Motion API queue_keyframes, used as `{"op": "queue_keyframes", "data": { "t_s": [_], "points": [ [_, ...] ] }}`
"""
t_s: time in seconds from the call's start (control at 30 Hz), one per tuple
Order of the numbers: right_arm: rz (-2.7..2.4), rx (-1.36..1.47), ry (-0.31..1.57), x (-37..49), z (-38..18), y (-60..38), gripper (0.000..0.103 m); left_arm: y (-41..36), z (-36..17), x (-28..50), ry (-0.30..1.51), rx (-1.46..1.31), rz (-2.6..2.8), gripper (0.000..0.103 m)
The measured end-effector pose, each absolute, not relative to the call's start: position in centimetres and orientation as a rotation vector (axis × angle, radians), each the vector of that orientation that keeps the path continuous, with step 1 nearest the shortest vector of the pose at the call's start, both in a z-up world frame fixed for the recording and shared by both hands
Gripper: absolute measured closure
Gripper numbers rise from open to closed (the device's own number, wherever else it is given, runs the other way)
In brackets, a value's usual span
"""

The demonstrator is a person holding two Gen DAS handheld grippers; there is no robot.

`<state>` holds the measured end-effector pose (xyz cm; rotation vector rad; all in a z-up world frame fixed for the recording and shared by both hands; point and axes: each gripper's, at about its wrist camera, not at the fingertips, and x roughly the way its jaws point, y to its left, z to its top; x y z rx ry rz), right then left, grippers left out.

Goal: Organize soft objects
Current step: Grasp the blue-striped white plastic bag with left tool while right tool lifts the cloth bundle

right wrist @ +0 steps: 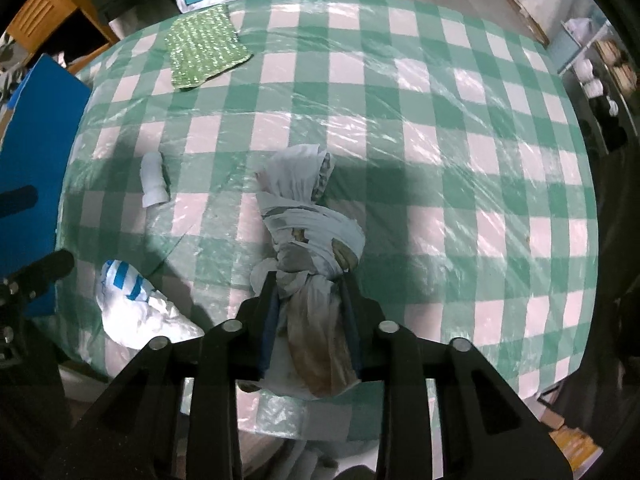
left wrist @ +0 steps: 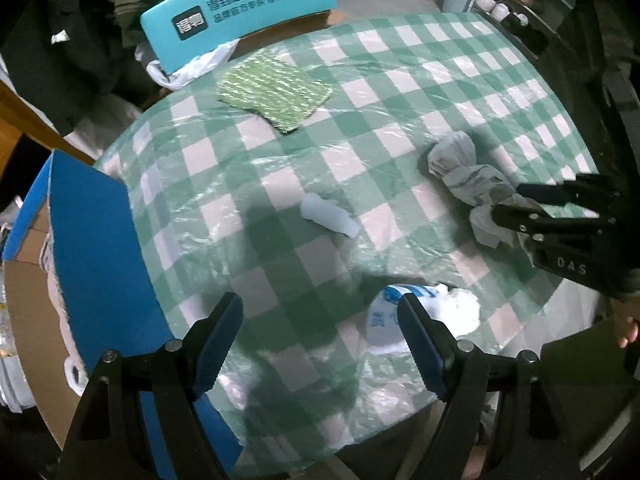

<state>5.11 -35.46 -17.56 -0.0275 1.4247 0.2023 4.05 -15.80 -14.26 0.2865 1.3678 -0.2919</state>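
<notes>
Grey knotted cloth (right wrist: pixel 310 236) is lying near the table's (right wrist: pixel 440 80) near edge, its tail sitting between the right gripper's (right wrist: pixel 309 316) pads, which are touching it on both sides. Left gripper (left wrist: pixel 320 344) is hanging with jaws wide apart and nothing between them, just beside a white-and-blue bundle (left wrist: pixel 424 312) at the near edge.

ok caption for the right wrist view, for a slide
Right gripper around a knotted grey cloth bundle on the checked tablecloth.
</notes>
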Motion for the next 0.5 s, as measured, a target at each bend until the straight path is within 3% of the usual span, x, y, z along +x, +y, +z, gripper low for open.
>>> {"op": "queue_keyframes", "data": {
  "t_s": [0.23, 0.5],
  "points": [
    [0.193, -0.021, 1.392, 4.7, -16.4, -36.7, 0.040, -16.9, -14.4, 2.9, 1.362, 0.285, -0.339, 0.015],
    [0.188, -0.033, 1.388, 4.7, -16.2, -36.7, 0.035, -18.8, -15.2, 1.8, 1.377, 0.294, -0.405, 0.015]
  ]
}}
